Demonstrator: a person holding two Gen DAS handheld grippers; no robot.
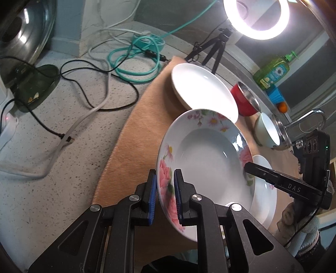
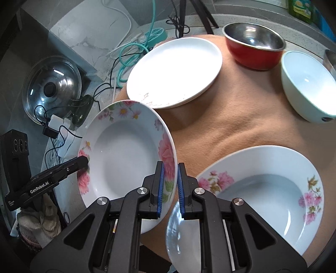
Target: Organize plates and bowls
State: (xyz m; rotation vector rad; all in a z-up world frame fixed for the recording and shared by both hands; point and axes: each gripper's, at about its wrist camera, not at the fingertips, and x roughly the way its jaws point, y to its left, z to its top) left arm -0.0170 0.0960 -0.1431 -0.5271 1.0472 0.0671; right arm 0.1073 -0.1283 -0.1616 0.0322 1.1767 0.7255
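A deep floral plate is held off the tan cloth by both grippers. My left gripper is shut on its near rim; it shows in the right wrist view at the plate's left rim. My right gripper is shut on the plate's right rim; it shows in the left wrist view. A second floral plate lies on the cloth to the right. A plain white plate, a red steel bowl and a pale bowl sit farther back.
The tan cloth covers the counter. Cables, a power strip, a tripod and a ring light stand behind it. A glass pot lid leans at the left. A green soap bottle stands by the sink.
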